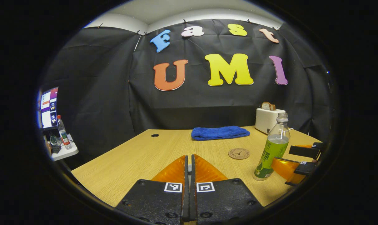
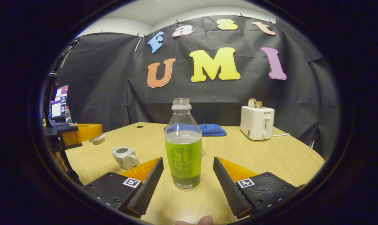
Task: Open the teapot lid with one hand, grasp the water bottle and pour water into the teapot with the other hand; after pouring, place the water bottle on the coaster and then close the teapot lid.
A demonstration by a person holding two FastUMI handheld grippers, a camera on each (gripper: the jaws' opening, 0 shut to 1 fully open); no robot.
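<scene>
Coaster: mostly hidden behind the water bottle in the right gripper view.
Blue towel: left part seen only through the bottle.
Left gripper: body cut off at the picture's left edge.
Screen: too small to be made out.
Teapot lid: grip on it cannot be told.

wooden table, bottle, teapot, coaster, towel, toaster

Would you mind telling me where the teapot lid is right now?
In the right gripper view, the teapot lid hangs at the far left, held up by the left tongs above and left of the open teapot.
</scene>
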